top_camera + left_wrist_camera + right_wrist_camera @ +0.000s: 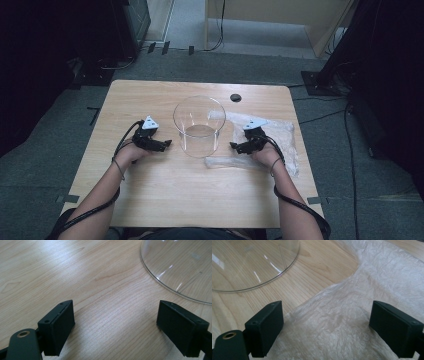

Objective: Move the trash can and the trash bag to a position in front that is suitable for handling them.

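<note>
Both grippers stand spread and empty: the right gripper (325, 326) hovers directly over the crumpled plastic bag (367, 290), nearer it than the left gripper (116, 327), with the clear glass cylinder (199, 126) between them.

A: In the left claw view, the clear glass cylinder (180, 267) runs off the top and right edges.

B: Same in the right claw view, where only its base rim shows. The plastic bag (367, 302) also spills past the right and bottom edges there.
</note>
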Motion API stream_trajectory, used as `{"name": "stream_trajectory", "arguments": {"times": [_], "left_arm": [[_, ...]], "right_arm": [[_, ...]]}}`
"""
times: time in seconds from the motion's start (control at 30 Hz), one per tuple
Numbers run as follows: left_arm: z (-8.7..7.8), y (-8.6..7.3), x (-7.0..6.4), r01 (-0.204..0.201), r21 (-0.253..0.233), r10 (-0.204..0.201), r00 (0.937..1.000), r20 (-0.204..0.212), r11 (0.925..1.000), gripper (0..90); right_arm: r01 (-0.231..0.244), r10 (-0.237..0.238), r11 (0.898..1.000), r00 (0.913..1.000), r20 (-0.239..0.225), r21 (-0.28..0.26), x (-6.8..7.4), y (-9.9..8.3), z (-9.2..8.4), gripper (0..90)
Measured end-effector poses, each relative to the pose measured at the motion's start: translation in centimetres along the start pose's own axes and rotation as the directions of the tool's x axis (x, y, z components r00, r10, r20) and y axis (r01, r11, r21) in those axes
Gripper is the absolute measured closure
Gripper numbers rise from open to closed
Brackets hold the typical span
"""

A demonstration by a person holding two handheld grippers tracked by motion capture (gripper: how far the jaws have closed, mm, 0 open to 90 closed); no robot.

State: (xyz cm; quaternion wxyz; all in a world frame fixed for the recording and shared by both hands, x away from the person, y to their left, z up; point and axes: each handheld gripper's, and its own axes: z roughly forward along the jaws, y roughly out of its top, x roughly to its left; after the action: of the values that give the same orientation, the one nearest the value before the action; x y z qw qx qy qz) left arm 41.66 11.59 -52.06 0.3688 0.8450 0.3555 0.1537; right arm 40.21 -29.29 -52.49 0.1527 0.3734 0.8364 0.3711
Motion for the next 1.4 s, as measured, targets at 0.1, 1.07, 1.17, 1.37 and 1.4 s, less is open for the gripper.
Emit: {"name": "stream_trajectory", "arguments": {"times": [0.1, 1.07, 1.17, 1.37, 1.4], "left_arm": [[0.0, 0.0, 0.0, 0.002, 0.0, -0.002, 1.0, 0.0, 1.0, 14.0], [0.5, 0.9, 0.9, 0.099, -0.018, -0.097, 0.9931, 0.065, 0.995, 14.1], [0.5, 1.0, 0.8, 0.093, -0.019, -0.091, 0.9936, 0.066, 0.9955, 14.1], [0.4, 1.8, 0.9, 0.117, -0.042, -0.114, 0.9914, 0.064, 0.9922, 14.1], [0.4, 2.0, 0.9, 0.119, -0.036, -0.117, 0.9909, 0.068, 0.9922, 14.1]], "right_arm": [[0.003, -0.003, 1.0, 1.0, 0.002, 0.001, 0.0, 0.0, 0.0, 11.6], [-0.222, 0.222, 0.975, 0.975, 0.012, -0.013, 0.0, 2.0, -1.3, 25.5], [-0.233, 0.233, 0.972, 0.9726, 0.001, -0.019, 0.0, 2.1, -1.3, 25.5], [-0.228, 0.228, 0.972, 0.9736, -0.014, -0.055, 0.2, 2.8, -1.4, 26.3], [-0.229, 0.229, 0.971, 0.9733, -0.014, -0.059, 0.2, 2.9, -1.3, 26.5]]}}
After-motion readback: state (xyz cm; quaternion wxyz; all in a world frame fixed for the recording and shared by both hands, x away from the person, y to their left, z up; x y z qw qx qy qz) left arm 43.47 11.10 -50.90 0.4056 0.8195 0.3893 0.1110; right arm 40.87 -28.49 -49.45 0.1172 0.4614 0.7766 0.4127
